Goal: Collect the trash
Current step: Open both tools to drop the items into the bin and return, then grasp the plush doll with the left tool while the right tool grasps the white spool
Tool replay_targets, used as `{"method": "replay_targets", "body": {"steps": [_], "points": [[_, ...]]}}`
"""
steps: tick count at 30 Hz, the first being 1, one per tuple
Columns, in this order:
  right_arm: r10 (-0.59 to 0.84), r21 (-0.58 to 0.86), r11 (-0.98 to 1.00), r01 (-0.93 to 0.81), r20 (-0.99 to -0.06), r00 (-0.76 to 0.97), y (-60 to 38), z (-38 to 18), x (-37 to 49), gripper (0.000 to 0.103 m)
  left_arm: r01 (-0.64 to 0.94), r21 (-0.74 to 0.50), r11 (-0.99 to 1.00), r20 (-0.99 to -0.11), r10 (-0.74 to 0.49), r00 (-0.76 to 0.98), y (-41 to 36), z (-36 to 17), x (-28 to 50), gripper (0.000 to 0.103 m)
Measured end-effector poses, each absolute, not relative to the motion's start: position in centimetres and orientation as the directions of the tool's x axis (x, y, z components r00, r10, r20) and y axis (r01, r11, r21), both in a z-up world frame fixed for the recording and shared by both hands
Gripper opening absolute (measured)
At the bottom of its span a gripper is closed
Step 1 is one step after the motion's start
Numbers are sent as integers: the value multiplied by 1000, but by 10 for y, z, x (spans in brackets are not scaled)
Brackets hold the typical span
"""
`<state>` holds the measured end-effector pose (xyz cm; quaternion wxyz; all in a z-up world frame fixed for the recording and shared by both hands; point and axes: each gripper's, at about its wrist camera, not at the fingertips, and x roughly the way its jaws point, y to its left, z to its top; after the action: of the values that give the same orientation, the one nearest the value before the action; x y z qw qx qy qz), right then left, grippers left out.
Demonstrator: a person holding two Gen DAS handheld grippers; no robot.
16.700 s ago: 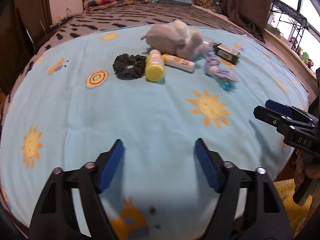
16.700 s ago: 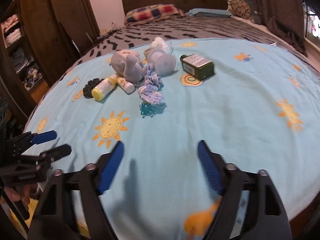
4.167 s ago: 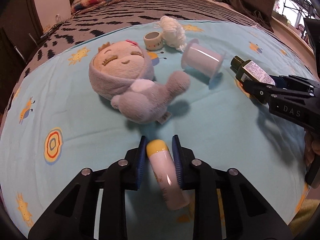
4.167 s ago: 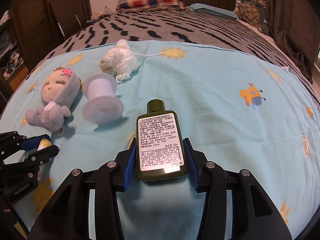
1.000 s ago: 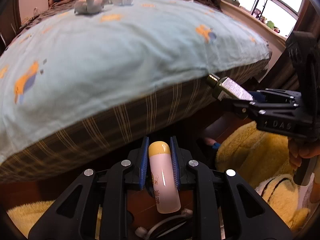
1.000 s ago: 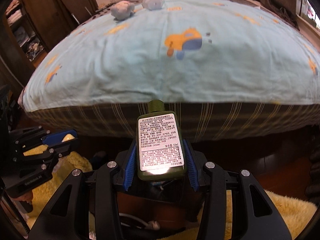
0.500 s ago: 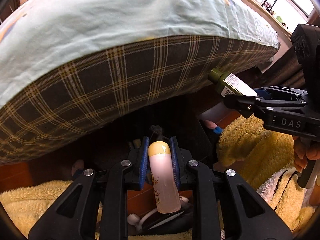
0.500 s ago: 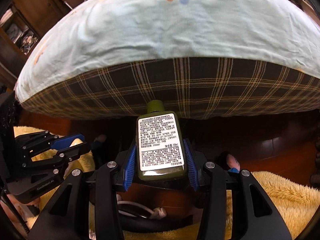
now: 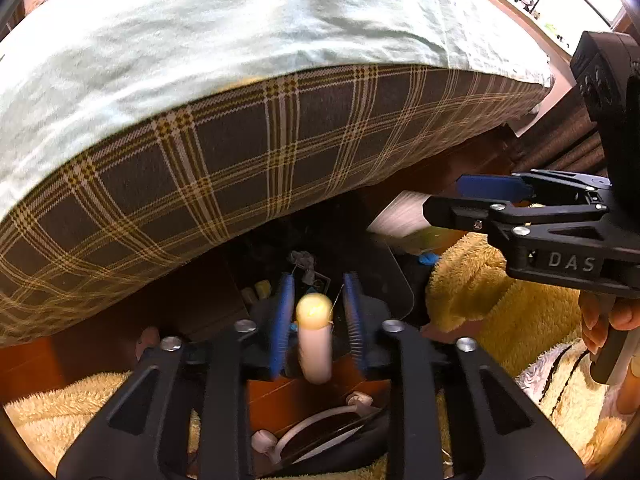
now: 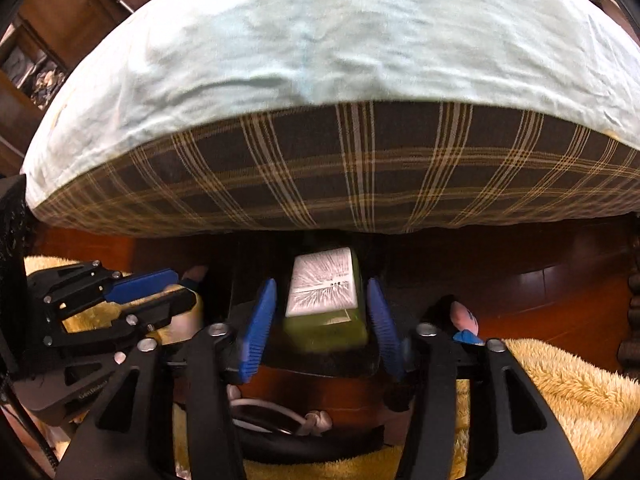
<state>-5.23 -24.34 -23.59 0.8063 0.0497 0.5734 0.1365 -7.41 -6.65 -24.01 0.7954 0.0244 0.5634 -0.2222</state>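
Note:
My left gripper [image 9: 318,316] is open; the pink tube with the yellow cap [image 9: 315,336] sits loose between its blue pads, blurred and dropping toward a dark bin [image 9: 376,264] below. My right gripper [image 10: 322,316] is open too; the green bottle with a white label [image 10: 325,304] is blurred between its pads, falling over the same bin [image 10: 332,360]. The bottle shows as a blurred streak [image 9: 404,220] beside the right gripper [image 9: 480,196] in the left wrist view. The left gripper [image 10: 160,292] appears at the left of the right wrist view.
The bed's edge hangs just ahead, with a light blue sheet [image 9: 200,40] over a dark plaid mattress side [image 10: 360,172]. A fluffy yellow rug [image 9: 500,304] and a red-brown wooden floor [image 10: 560,300] lie below. A white cable [image 9: 316,428] lies near the bin.
Both grippers have opened. The tube and the bottle have slipped free and are dropping toward the bin. Both grippers have tilted further down below the bed edge.

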Motion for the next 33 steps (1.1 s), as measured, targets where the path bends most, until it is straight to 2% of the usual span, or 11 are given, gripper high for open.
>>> {"method": "replay_targets", "body": {"steps": [1, 4, 6, 8, 10, 12, 21, 33], "points": [[277, 237, 958, -160, -910, 310, -244, -234, -51, 60, 381, -210, 900, -907, -325, 269, -66, -239, -74, 38], [271, 234, 961, -147, -902, 336, -250, -225, -49, 63, 379, -200, 904, -906, -318, 280, -64, -234, -73, 44], [259, 222, 965, -142, -893, 367, -255, -217, -48, 71, 377, -187, 907, -903, -310, 298, -61, -228, -73, 55], [256, 216, 966, -142, -880, 401, -259, -207, -48, 80, 380, -164, 910, -897, -298, 326, -58, -218, -74, 77], [251, 210, 968, -138, -854, 455, -264, -194, -48, 89, 384, -145, 912, -891, -290, 351, -55, -208, -74, 88], [247, 209, 969, -130, -833, 495, -269, -182, -45, 90, 389, -132, 912, -878, -290, 382, -52, -194, -74, 94], [248, 200, 969, -147, -761, 600, -275, -139, -22, 90, 360, -98, 928, -811, -284, 512, -41, -140, -59, 95], [245, 175, 969, -172, -690, 681, -264, -99, 42, 90, 266, -46, 963, -766, -205, 609, -12, -104, -10, 95]]}}
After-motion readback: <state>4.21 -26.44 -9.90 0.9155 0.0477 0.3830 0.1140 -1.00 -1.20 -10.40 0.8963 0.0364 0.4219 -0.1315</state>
